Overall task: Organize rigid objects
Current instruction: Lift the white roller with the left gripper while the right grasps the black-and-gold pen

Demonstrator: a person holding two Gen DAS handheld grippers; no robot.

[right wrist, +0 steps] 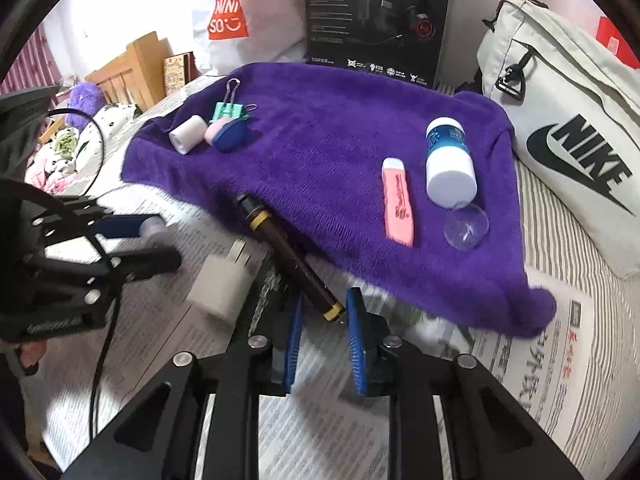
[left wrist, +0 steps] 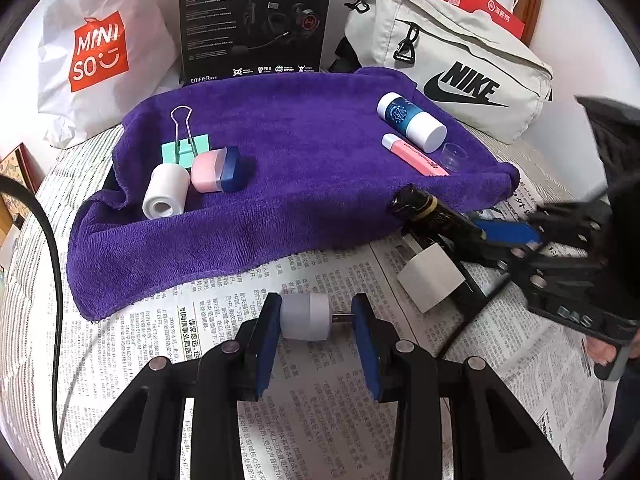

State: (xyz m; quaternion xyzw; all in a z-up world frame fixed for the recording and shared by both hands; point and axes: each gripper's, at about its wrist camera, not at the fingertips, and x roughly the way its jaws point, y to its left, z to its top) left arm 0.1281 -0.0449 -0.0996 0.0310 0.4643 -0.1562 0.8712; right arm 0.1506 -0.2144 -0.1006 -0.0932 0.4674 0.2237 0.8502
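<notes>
My left gripper [left wrist: 316,304] is shut on a small white cylinder [left wrist: 306,316] just above the newspaper; a thin metal pin sticks out of its right end. My right gripper [right wrist: 324,300] is shut on the near end of a dark pen with gold bands [right wrist: 288,248], whose far end leans on the purple towel's [left wrist: 280,140] front edge. On the towel lie a mint binder clip [left wrist: 186,148], a white tape roll [left wrist: 166,192], a pink and blue container [left wrist: 216,170], a blue and white bottle [left wrist: 412,122], a pink highlighter [left wrist: 414,154] and a clear cap [left wrist: 454,156]. A white charger block [right wrist: 218,286] lies between the grippers.
Behind the towel stand a white Miniso bag [left wrist: 96,52], a black Edifier box [left wrist: 256,20] and a grey Nike bag [left wrist: 460,68]. Newspaper [left wrist: 320,400] covers the striped bedding in front. A black cable [left wrist: 56,260] runs along the left side.
</notes>
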